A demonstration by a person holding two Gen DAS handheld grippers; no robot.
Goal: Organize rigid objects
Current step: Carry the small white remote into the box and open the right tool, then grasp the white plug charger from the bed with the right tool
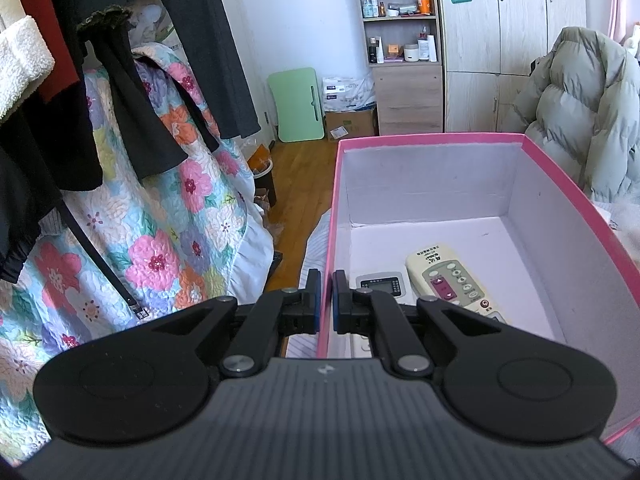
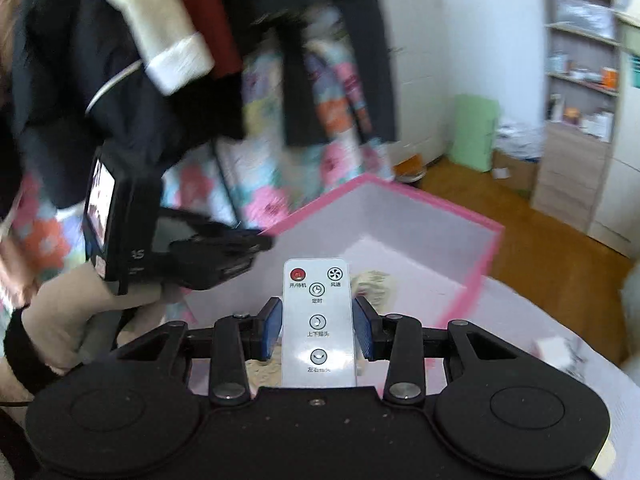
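A pink box point(image 1: 432, 138) with a white inside stands open on the bed. In it lie a cream remote point(image 1: 452, 280) and a small white device with a grey screen point(image 1: 382, 286). My left gripper point(image 1: 327, 284) is shut on the box's left wall, one finger on each side of it. In the right wrist view that left gripper point(image 2: 224, 248) shows at the box point(image 2: 420, 216) corner, with a hand below it. My right gripper point(image 2: 318, 308) is shut on a white fan remote point(image 2: 317, 332), held lengthwise between the blue pads in front of the box.
Dark clothes point(image 1: 132, 92) hang over a floral quilt point(image 1: 168, 240) on the left. A grey puffer jacket point(image 1: 580, 108) lies right of the box. Past the wooden floor point(image 1: 304, 176) stand a green board point(image 1: 298, 104), a shelf unit point(image 1: 400, 44) and a wardrobe point(image 1: 512, 40).
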